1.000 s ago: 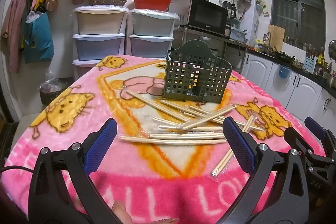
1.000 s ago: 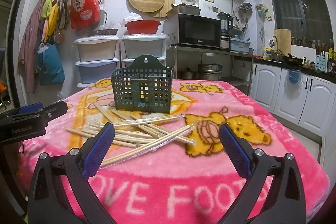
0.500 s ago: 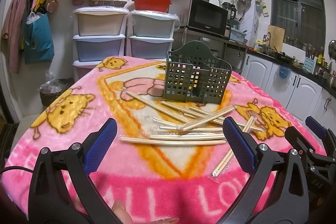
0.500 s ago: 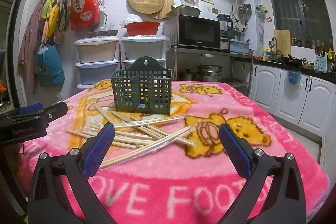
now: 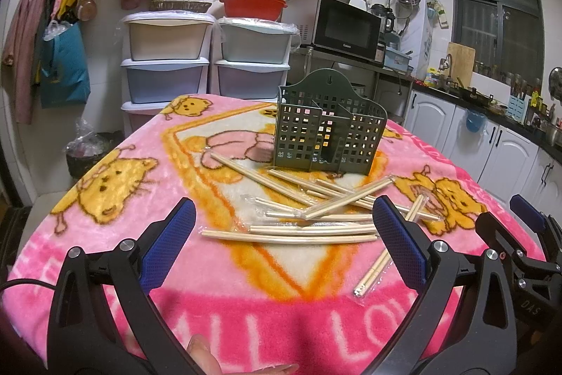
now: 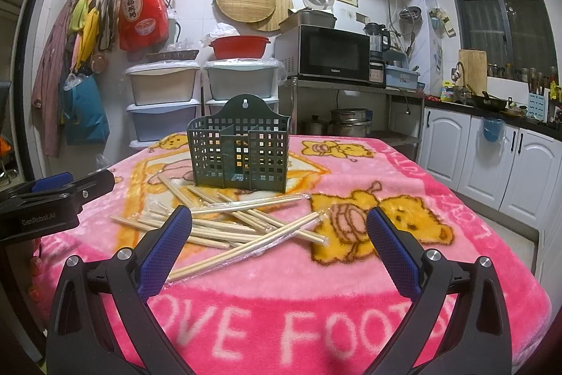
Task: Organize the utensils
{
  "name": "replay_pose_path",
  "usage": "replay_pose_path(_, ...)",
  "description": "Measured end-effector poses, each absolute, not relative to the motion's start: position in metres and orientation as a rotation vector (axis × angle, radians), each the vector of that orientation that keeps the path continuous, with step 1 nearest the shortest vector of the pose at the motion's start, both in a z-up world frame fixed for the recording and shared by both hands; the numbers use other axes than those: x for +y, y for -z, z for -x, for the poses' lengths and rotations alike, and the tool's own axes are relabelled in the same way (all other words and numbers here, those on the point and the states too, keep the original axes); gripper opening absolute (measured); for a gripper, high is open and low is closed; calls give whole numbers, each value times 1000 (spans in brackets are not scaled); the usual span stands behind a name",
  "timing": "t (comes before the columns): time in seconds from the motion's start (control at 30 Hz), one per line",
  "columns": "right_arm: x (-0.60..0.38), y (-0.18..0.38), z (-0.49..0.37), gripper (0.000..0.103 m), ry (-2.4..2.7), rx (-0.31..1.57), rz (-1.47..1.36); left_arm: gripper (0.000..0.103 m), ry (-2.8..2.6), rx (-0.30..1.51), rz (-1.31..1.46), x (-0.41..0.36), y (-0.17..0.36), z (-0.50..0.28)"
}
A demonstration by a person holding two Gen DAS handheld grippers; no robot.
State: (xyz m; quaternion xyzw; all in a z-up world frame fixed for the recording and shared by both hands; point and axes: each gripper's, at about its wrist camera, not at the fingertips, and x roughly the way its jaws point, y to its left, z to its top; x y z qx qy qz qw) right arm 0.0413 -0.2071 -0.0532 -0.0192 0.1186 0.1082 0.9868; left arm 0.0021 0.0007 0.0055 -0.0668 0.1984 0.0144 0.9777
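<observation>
Several wooden chopsticks (image 5: 309, 217) (image 6: 239, 227), some in clear wrappers, lie scattered on the pink cartoon blanket (image 5: 116, 185) (image 6: 404, 164). Behind them stands a dark green slotted utensil holder (image 5: 328, 137) (image 6: 240, 144), upright, with nothing visible inside. My left gripper (image 5: 281, 234) hovers open just in front of the pile, nothing between its blue pads. My right gripper (image 6: 277, 245) is open too, held over the near end of the pile. Each gripper shows at the edge of the other's view.
The blanket covers a table whose edges drop off left, right and near. Stacked plastic drawers (image 6: 165, 108), a microwave (image 6: 326, 55) on a metal shelf and white cabinets (image 6: 491, 157) stand beyond. A fingertip (image 5: 203, 352) shows at the bottom of the left wrist view.
Almost nothing differs; both views have shifted only slightly, and the chopsticks and holder lie as before.
</observation>
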Motion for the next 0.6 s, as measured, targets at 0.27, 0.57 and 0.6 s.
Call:
replay_pose_path(0.27,-202,45,-43,97,-245,274,48,93,-33,397,149,3,-13,0)
replay_pose_path(0.57,-197,35,-59,97,-284,305,45,93,-49,395,185,20,-21,-7)
replay_pose_path(0.6,-196,34,-60,97,-286,307,48,93,-51,395,189,22,-22,-8)
